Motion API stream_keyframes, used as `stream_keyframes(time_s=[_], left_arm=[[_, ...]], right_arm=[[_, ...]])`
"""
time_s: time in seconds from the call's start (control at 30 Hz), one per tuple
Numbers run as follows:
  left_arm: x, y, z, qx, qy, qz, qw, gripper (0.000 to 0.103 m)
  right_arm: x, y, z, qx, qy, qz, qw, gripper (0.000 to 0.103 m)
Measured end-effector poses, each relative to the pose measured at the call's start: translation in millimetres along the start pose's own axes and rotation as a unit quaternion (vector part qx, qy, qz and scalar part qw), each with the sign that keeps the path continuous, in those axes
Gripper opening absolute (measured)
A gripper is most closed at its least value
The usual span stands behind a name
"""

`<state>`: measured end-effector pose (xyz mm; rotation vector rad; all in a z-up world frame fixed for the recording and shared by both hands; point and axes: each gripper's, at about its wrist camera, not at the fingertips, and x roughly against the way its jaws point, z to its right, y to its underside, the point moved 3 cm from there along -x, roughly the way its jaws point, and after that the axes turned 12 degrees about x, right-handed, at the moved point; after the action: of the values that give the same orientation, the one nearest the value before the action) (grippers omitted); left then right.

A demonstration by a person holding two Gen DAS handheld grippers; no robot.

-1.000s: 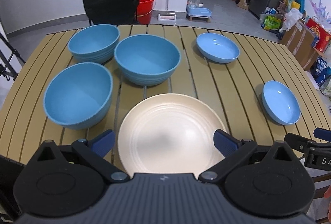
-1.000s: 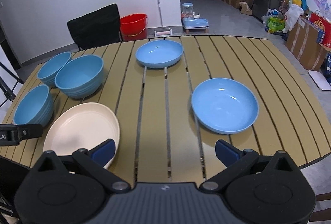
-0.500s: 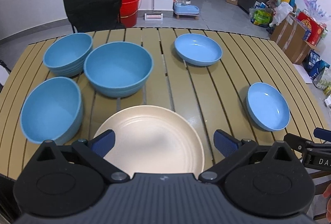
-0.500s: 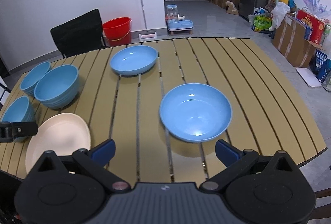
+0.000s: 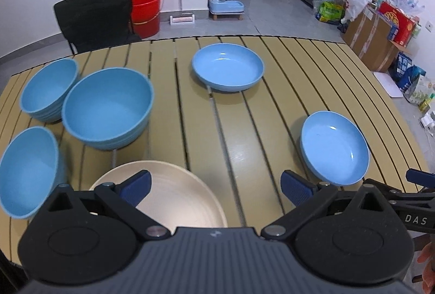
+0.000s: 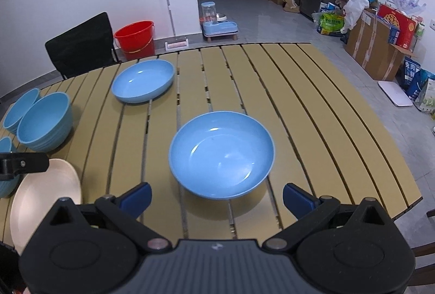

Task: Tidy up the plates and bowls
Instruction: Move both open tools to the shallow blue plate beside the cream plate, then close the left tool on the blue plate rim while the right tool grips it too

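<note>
While my right tongs [image 6: 216,196] hung spread and empty over the slatted counter [image 6: 312,103], the near blue plate [image 6: 221,154] sat upright just ahead of their tips, round, with no long axis to speak of. My left tongs [image 5: 214,186] were spread too, over the cream plate [image 5: 174,201]. A second blue plate [image 5: 227,70] lay farther back; three blue bowls [image 5: 107,108] clustered left, mouths up.
</note>
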<state>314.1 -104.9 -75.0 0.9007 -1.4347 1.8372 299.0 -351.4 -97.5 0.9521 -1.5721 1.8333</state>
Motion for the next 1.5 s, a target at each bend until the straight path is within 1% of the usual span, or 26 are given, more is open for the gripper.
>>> stream_keyframes(time_s=[0.17, 0.37, 0.67, 0.97, 1.1, 1.17, 1.2, 1.3, 1.47, 1.5], left_arm=[[-15.1, -6.8, 20.5, -0.009, 0.009, -0.006, 0.9999, 0.103], [-36.6, -13.0, 44.0, -0.025, 0.008, -0.018, 0.9995, 0.103], [-64.6, -14.4, 71.7, -0.029, 0.015, -0.035, 0.9989, 0.103], [-84.6, -14.8, 93.7, -0.034, 0.017, -0.035, 0.9986, 0.103], [-93.4, -17.4, 101.8, -0.035, 0.02, -0.036, 0.9986, 0.103], [-97.7, -17.1, 105.3, -0.034, 0.02, -0.035, 0.9986, 0.103], [-100.0, -16.7, 107.6, -0.033, 0.021, -0.036, 0.9986, 0.102], [-107.1, -15.0, 112.8, -0.037, 0.022, -0.043, 0.9982, 0.097], [-116.8, -13.4, 117.3, -0.039, 0.021, -0.054, 0.9975, 0.083], [-118.8, -13.9, 116.8, -0.037, 0.023, -0.056, 0.9974, 0.082]], right_arm=[[-14.2, -1.1, 15.1, -0.007, 0.006, -0.009, 1.0, 0.103], [-29.8, -4.5, 30.8, -0.009, 0.016, -0.018, 1.0, 0.103], [-53.5, -6.3, 51.7, -0.014, 0.026, -0.036, 0.999, 0.103], [-74.2, -5.7, 68.9, -0.029, 0.029, -0.049, 0.998, 0.102], [-82.5, -4.4, 75.9, -0.036, 0.028, -0.052, 0.998, 0.1], [-87.7, -4.5, 78.5, -0.041, 0.025, -0.054, 0.997, 0.092], [-89.4, -4.2, 80.1, -0.044, 0.023, -0.055, 0.997, 0.091], [-95.1, -3.7, 82.5, -0.047, 0.02, -0.057, 0.997, 0.089], [-101.3, -5.7, 87.4, -0.05, 0.019, -0.059, 0.997, 0.082], [-100.6, -4.4, 88.9, -0.051, 0.02, -0.059, 0.997, 0.08]])
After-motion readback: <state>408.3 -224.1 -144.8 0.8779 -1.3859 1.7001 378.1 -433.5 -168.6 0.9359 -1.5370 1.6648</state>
